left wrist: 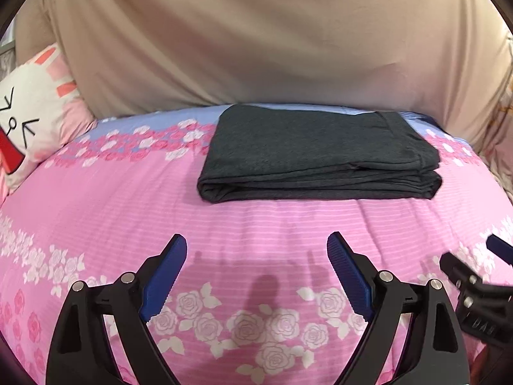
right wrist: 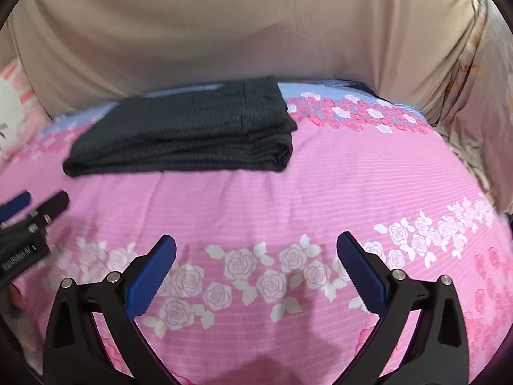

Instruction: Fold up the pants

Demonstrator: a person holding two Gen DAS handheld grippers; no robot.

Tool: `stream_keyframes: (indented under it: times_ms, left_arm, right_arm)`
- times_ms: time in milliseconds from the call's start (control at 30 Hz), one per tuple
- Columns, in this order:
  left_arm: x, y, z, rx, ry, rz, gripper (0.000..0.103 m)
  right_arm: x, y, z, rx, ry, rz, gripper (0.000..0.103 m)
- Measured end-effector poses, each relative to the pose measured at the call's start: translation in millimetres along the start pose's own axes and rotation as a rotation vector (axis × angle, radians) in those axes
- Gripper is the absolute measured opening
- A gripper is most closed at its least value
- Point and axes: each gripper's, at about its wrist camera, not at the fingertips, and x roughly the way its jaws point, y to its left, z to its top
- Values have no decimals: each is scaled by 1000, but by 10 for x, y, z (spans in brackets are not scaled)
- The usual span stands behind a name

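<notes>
Folded dark grey pants (left wrist: 315, 152) lie as a compact stacked rectangle on the pink rose-print bedspread (left wrist: 256, 221), in the upper centre of the left wrist view and the upper left of the right wrist view (right wrist: 182, 134), against a beige draped backdrop (left wrist: 256, 38). The left gripper (left wrist: 256, 240) stands spread wide, nothing between its blue pads (left wrist: 166, 276); the right gripper (right wrist: 256, 240) is likewise wide and empty. Both sit in the lower frame, well apart from the bundle. A cartoon pillow (left wrist: 35, 112) occupies the left edge. The folding appears complete; the step in hand is judged to be the retreat. To do it well, keep the jaws clear of the cloth and draw away without brushing the layered near edge, which looks liable to slide or spring open.
</notes>
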Motion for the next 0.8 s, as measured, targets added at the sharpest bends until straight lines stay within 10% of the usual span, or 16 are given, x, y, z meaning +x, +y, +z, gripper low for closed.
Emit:
stream_keyframes:
  times_ms: [800]
  left_arm:
    - [8,25,11,11,14,10,87]
  right_arm:
    - [122,-54,-3,22,59,13,98]
